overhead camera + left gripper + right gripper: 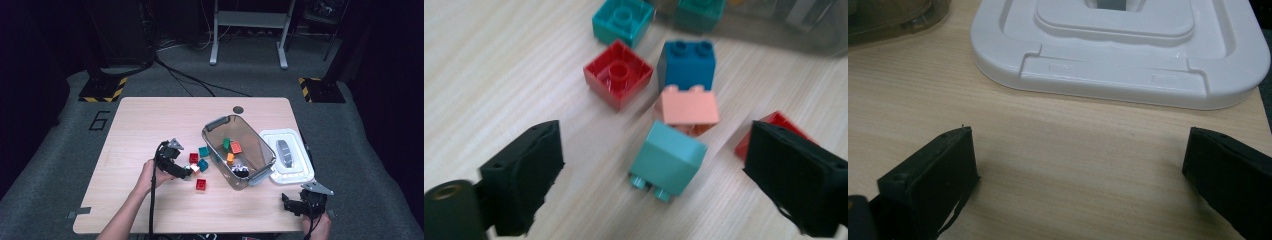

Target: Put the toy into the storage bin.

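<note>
Reaching in from the left of the wooden table (150, 125), a person's left hand (148, 176) holds the left gripper (186, 172) low over a cluster of loose bricks. Its jaws stand wide apart, pressing on nothing. Between them in the left gripper view lies a mint brick (668, 159) tipped on its side, studs toward the camera. Just beyond it a pink brick (689, 106) touches a blue brick (686, 64); a red brick (618, 74) lies beside them, hollow side up, and a teal brick (622, 20) is cut off at the top edge. Another red piece (774, 131) is mostly hidden behind one jaw. Right of the cluster a clear bin (216, 122) holds more bricks, blurred through its wall and hard to count. A white lid (295, 172) lies against the bin's right side. At the table's near right corner the right gripper (286, 202) sits low, jaws wide apart over bare wood, the lid just ahead of it. The hand behind it is cut off by the frame.
</note>
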Motion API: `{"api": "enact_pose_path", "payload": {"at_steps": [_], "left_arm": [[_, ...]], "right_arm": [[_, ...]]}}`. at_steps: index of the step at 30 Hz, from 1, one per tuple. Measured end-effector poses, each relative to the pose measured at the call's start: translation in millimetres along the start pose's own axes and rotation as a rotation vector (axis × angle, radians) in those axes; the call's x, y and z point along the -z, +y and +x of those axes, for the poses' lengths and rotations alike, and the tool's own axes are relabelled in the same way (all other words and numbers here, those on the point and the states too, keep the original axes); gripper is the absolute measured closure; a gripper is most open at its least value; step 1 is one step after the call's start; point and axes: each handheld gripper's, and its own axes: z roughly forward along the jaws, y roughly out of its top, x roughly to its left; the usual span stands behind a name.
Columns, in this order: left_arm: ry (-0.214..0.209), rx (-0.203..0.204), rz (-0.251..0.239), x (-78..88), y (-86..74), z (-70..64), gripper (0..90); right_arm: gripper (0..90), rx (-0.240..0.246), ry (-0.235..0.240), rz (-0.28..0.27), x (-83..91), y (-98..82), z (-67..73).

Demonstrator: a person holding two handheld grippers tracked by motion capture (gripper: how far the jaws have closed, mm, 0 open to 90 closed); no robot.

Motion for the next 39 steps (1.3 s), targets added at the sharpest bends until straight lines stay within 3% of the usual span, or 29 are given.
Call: {"api": "enact_pose_path", "payload": {"at_steps": [2,5,10,15,17,22,34,39], "left_arm": [[-0.003,-0.009,0.011,-4.8,-3.9,-1.0,15.8],[-0.003,-0.032,0.019,-7.6,-6.0,-3.2,17.0],[-0.020,-0.089,-0.011,-8.6,-6.8,-8.6,32.4],[-0.024,-0.103,-0.015,-9.4,-6.8,-8.7,42.4],[-0.029,-0.121,0.005,-9.4,-7.4,-8.5,46.7],[-0.005,-0.117,-0.012,-10.6,-11.5,-10.8,56.8],[-0.005,-0.107,-0.006,-1.7,-13.1,-9.5,59.1],[0.005,-0.095,-0.031,8.0,-10.9,-7.5,59.1]], "right_arm": [[0.3,0.000,0.000,0.000,0.0,0.0,0.0],[0.3,0.003,0.001,0.002,0.0,0.0,-0.1],[0.3,0.000,0.000,0.000,0.0,0.0,0.0],[0.3,0.000,0.000,0.000,0.0,0.0,0.0],[0.3,0.000,0.000,0.000,0.0,0.0,0.0],[0.3,0.000,0.000,0.000,0.0,0.0,0.0],[0.3,0.000,0.000,0.000,0.0,0.0,0.0],[0.3,0.000,-0.001,0.000,0.0,0.0,0.0]]}}
